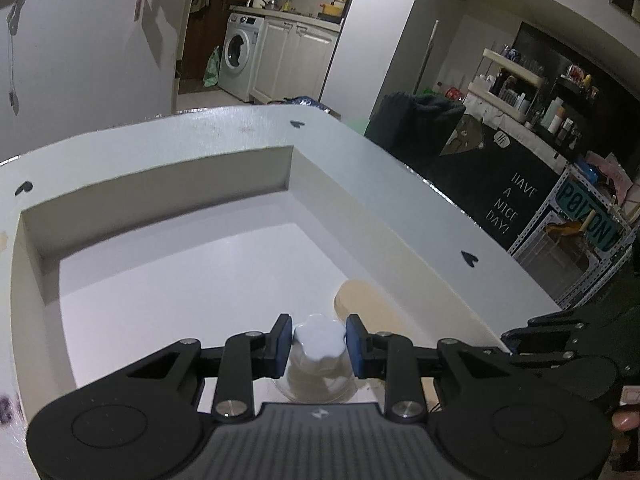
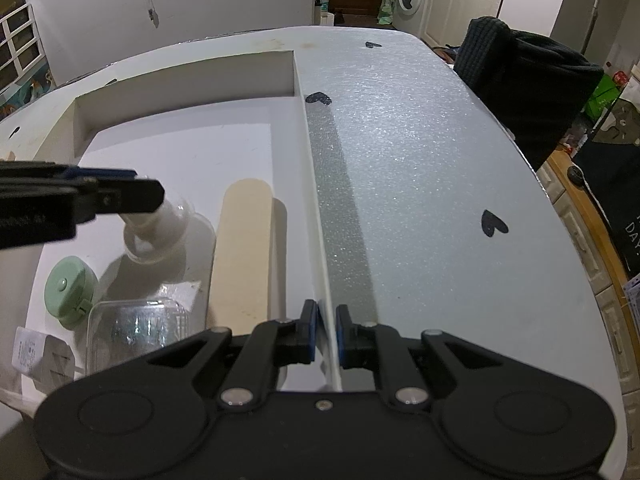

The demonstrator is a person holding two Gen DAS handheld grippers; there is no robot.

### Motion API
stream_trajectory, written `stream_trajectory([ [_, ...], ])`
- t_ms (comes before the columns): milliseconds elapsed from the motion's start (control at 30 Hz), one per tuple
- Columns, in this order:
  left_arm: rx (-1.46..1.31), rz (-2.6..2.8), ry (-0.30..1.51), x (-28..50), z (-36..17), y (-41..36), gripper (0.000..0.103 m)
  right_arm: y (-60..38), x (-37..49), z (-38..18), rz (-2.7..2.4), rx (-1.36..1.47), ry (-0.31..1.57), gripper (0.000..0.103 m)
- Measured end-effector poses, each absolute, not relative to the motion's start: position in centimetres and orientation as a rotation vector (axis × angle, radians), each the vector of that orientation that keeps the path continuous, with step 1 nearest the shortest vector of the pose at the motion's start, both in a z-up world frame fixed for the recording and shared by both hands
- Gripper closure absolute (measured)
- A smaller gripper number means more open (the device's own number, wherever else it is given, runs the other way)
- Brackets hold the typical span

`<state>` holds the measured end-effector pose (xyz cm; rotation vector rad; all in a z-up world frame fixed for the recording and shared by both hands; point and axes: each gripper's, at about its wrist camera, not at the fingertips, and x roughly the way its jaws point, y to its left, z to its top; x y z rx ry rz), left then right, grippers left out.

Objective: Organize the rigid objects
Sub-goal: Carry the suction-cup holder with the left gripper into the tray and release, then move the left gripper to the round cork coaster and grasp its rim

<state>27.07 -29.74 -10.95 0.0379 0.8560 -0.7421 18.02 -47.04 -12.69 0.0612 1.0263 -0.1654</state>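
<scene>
Gripping scalloped white cap of clear bottle (image 1: 319,340), smooth box wall (image 2: 320,240).

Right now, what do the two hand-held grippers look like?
Both alike: the left hand-held gripper and the right hand-held gripper have matte black bodies, linkage arms with silver pivot screws, round embossed discs at the corners, and blue pads on black fingers. The left shows a ribbed grey centre panel.

Both views are dim indoor shots with a cool cast. Fisheye distortion bows the desk (image 2: 420,160) edges and darkens the corners. Ahead of the right jaws a long shadow lies along the sparkling desk surface. The white box (image 1: 160,200) walls hold soft shade; distant kitchen detail is soft.
</scene>
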Motion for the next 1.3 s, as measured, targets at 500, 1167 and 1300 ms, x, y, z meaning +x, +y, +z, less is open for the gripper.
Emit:
stream_trajectory([
  [500,0.041,-0.749,0.881,25.4,-10.1,-28.6,0.021,-46.9,17.9,-12.7,-0.169,0.062,1.023,0.092],
  [1167,0.008,-0.710,0.816,22.0,-6.0,-25.1,0.000,-47.1,17.7,-12.6,-0.160,0.069,1.010,0.092],
  [1300,-0.002,-0.695,0.802,21.2,-5.3,-23.9,0.000,-47.1,17.6,-12.6,-0.164,0.071,1.006,0.092],
])
